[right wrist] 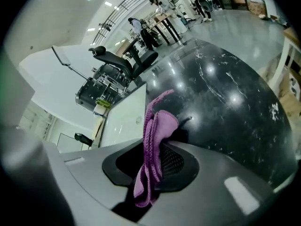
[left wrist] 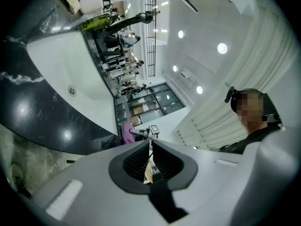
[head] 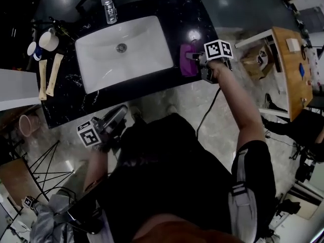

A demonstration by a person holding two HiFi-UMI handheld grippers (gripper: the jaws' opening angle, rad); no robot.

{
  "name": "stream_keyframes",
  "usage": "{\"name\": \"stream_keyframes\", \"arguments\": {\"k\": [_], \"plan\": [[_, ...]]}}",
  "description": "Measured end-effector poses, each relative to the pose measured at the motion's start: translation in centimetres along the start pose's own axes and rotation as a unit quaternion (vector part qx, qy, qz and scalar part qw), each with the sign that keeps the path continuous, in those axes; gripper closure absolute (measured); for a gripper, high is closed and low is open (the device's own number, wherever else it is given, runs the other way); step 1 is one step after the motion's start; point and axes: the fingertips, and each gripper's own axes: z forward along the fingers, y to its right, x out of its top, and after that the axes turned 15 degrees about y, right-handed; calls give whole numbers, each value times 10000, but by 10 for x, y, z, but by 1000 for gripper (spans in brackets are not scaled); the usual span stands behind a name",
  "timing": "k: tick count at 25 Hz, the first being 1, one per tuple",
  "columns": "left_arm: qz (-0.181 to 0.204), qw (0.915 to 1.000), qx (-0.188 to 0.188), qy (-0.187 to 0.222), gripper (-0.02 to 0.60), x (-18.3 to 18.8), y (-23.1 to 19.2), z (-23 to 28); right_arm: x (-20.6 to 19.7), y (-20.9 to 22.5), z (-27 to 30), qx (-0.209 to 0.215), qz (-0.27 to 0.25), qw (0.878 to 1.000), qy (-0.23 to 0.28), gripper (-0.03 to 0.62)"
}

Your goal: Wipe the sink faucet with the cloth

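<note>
A chrome faucet (head: 109, 8) stands at the far rim of the white sink (head: 104, 34), which is set into a black marble counter (head: 200, 22). My right gripper (head: 192, 58) hangs over the counter just right of the basin, angled downward. It is shut on a purple cloth (head: 188, 67). In the right gripper view the cloth (right wrist: 157, 126) is pinched between the pads and sticks out past the tips. My left gripper (head: 122, 110) sits off the counter's near edge, level, with its jaws together and nothing in them (left wrist: 150, 142).
Cups (head: 46, 39) and two cream tubes (head: 48, 75) lie on the counter left of the sink. A wooden table (head: 291, 67) stands at the right, a pink bucket (head: 28, 124) on the floor at the left. An office chair (right wrist: 123, 62) stands beyond the counter.
</note>
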Motion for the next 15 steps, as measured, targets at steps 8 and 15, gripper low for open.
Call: {"name": "stream_keyframes", "arguments": {"k": [8, 15], "plan": [[42, 9977, 143, 666, 561, -30, 9, 21, -3, 33, 13, -345, -607, 9953, -671, 505], [287, 9970, 167, 699, 561, -40, 29, 33, -5, 36, 15, -159, -584, 9954, -742, 493]]}}
